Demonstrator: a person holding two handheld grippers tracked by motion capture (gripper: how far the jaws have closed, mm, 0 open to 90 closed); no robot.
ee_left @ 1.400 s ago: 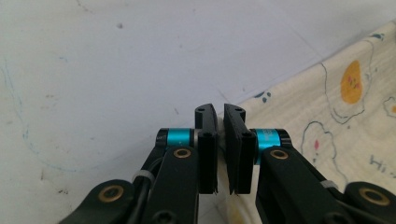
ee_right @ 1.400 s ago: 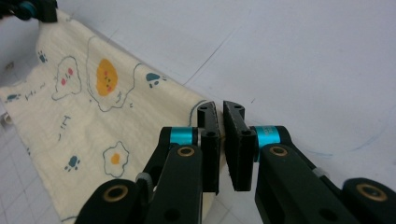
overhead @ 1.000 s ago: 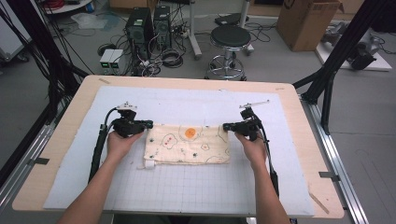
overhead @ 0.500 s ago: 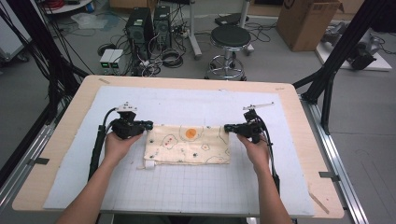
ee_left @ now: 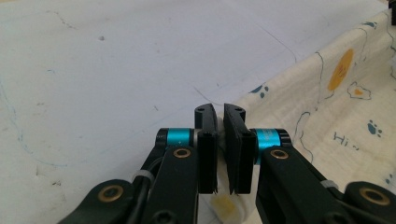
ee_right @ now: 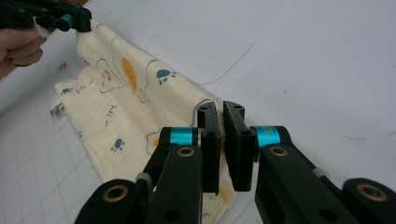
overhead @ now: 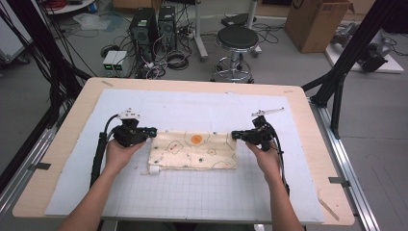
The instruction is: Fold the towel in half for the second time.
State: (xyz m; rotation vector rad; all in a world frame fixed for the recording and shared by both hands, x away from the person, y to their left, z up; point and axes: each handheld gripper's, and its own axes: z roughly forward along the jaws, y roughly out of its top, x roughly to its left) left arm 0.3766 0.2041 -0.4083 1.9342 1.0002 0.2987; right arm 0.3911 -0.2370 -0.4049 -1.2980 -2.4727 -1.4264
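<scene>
A cream cloth (overhead: 195, 150) printed with an orange sun and small paw marks lies folded on the white gridded mat (overhead: 202, 192). My left gripper (overhead: 153, 131) is shut on the cloth's far left corner, and a strip of cloth (ee_left: 327, 107) shows pinched between the left gripper's (ee_left: 219, 112) jaws. At the far right corner my right gripper (overhead: 235, 134) is shut on the fabric too. In the right gripper view the cloth (ee_right: 121, 93) stretches from the right gripper (ee_right: 220, 109) toward the left gripper (ee_right: 70, 21), which is held by a hand.
The mat covers a wooden table (overhead: 57, 159). Past the far edge stand a black stool (overhead: 235, 41), computer towers (overhead: 154, 24) with cables, and a cardboard box (overhead: 317, 21). Black frame posts (overhead: 346, 62) rise at both sides. A white tag (overhead: 154, 169) sticks out at the cloth's near left corner.
</scene>
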